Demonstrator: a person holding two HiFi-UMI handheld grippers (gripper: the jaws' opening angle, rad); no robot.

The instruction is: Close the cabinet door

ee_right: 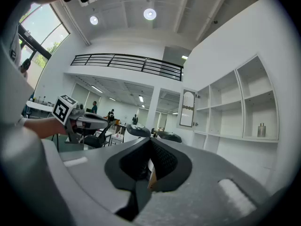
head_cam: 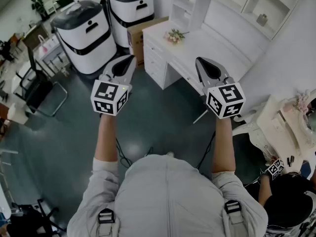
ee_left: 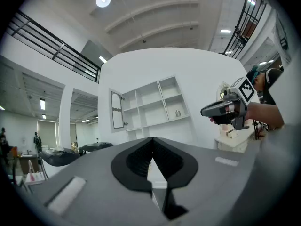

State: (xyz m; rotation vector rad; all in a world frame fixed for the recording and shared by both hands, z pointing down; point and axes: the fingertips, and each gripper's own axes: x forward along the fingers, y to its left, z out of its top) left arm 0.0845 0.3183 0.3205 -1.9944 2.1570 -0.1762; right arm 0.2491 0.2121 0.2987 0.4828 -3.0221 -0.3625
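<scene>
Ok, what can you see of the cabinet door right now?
The cabinet door is a narrow white frame around an arched pane, glass or mirror. It stands swung open at the left end of the white wall shelves, joined by two small fittings, likely hinges, on that edge. Nothing touches it.

The left gripper (head_cam: pixel 127 63) and right gripper (head_cam: pixel 201 63) are held out level (side by side), jaws closed and empty.

Two white machines (head_cam: pixel 81 36) beside cardboard box (head_cam: pixel 140 38) — flowers (head_cam: pixel 174 35) on desk (head_cam: pixel 212 51) — black chair (head_cam: pixel 35 90) left.
</scene>
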